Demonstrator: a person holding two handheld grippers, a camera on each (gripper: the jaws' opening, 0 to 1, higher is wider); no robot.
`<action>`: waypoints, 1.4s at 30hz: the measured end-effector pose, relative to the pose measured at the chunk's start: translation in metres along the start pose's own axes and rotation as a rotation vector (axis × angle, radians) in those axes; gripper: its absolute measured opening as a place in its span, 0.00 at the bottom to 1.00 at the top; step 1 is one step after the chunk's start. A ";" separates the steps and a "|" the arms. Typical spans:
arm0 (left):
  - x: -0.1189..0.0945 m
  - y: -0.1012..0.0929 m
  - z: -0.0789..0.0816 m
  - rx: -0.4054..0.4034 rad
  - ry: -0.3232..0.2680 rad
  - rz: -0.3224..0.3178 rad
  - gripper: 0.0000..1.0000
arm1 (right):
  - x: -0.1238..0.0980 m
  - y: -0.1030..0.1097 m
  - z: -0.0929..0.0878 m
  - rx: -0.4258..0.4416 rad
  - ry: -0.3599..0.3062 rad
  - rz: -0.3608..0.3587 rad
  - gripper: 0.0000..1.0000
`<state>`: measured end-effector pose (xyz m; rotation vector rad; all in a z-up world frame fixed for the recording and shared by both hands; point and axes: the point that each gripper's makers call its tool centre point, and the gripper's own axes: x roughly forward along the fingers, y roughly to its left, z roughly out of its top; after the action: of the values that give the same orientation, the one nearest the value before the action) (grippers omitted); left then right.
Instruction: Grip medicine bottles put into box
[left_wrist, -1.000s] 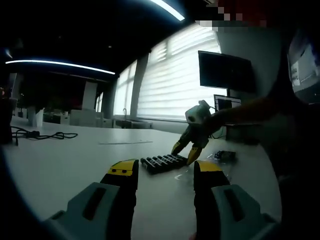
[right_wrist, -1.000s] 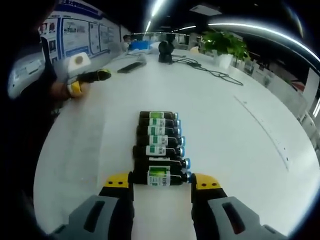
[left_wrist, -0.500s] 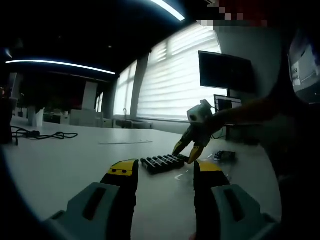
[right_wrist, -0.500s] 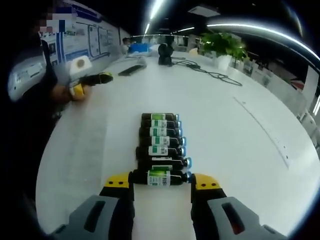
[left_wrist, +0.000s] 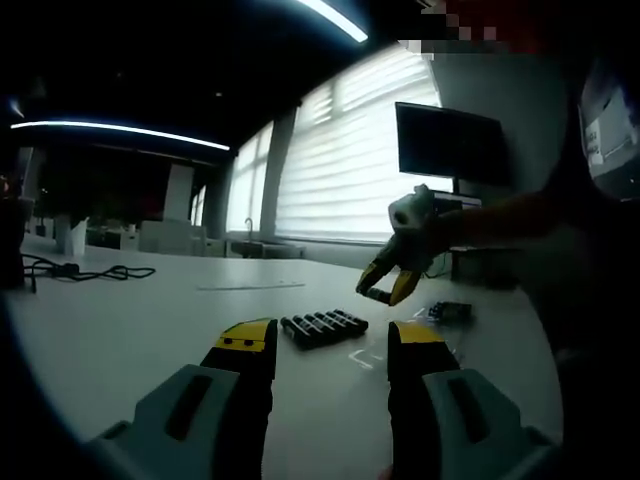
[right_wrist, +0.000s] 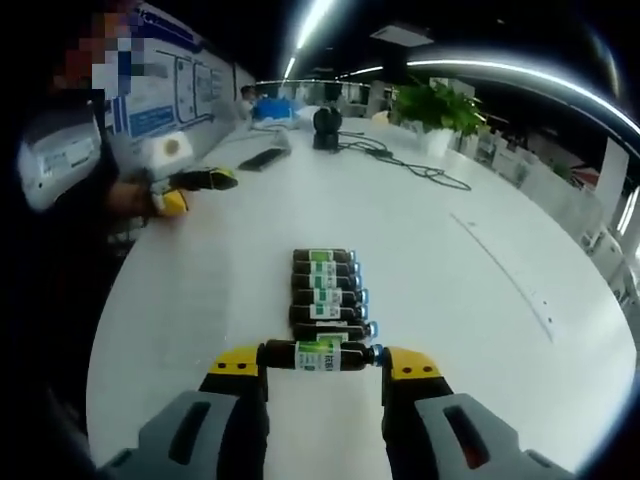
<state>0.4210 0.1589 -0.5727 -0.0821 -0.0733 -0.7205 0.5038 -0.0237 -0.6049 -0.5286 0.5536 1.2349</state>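
In the right gripper view, the right gripper (right_wrist: 322, 364) was clenched on a medicine bottle (right_wrist: 320, 355), a dark bottle with a green and white label, held lying crosswise between the two yellow-tipped jaws. The bottle was lifted a little above the white table (right_wrist: 480, 330) and was apart from the row of remaining bottles (right_wrist: 327, 295), which lay side by side on the table just beyond it, their blue caps all pointing to the right side of the view. Farther away on the left, the left gripper (right_wrist: 195, 185) was seen, held in a person's hand above the table edge. A green plant (right_wrist: 435, 100) and a black cable (right_wrist: 400, 160) were at the far end of the table. In the left gripper view, the left gripper's (left_wrist: 325, 345) own jaws stood released with a wide gap, nothing between them, and the same row of bottles (left_wrist: 322, 326) lay on the table ahead. Above and to the right of this row the right gripper (left_wrist: 392, 285) hung in the air, and the bottle between its tips was too small and dark to see clearly. A dark monitor (left_wrist: 450, 140) hung on the wall behind, beside bright window blinds (left_wrist: 340, 160).
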 end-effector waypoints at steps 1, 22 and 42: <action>0.000 0.000 0.000 0.001 -0.001 0.000 0.37 | -0.003 0.002 0.001 0.000 -0.003 -0.003 0.41; -0.001 -0.003 0.002 0.036 -0.003 -0.002 0.37 | -0.045 0.054 -0.013 -0.034 0.036 0.018 0.41; -0.001 -0.004 0.000 0.054 0.006 0.002 0.37 | -0.048 0.083 -0.053 -0.103 0.144 0.114 0.41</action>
<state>0.4179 0.1568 -0.5723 -0.0287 -0.0871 -0.7164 0.4065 -0.0722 -0.6198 -0.6846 0.6515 1.3459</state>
